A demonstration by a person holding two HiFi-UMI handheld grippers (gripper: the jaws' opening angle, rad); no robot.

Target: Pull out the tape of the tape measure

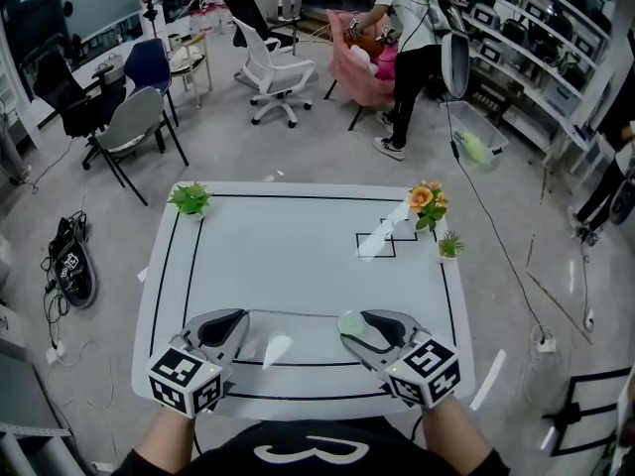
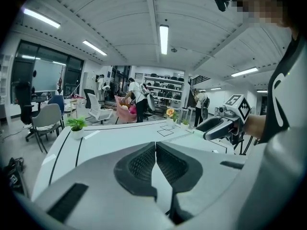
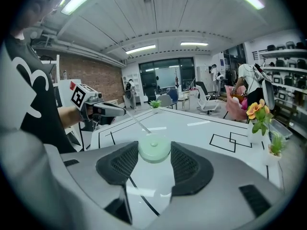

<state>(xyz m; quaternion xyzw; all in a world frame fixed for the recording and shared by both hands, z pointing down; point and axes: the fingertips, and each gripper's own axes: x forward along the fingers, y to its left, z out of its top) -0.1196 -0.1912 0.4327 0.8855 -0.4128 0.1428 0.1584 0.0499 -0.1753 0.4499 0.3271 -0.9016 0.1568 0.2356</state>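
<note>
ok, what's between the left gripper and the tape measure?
Only the pulled-out tape, running from left gripper to tape measure; seen in right gripper view.

Pale green round tape measure (image 3: pixel 154 149) in my right gripper (image 1: pixel 359 325); thin tape (image 1: pixel 298 314) runs straight to left gripper (image 1: pixel 236 321).

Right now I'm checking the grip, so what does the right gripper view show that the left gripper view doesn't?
Only the right gripper view: the pale green tape measure seen full-face, clamped between its jaws, its tape running to the left gripper. Only the left gripper view: that gripper's jaws closed together, and the right gripper at the side. Both: the white table and the orange flower.
</note>
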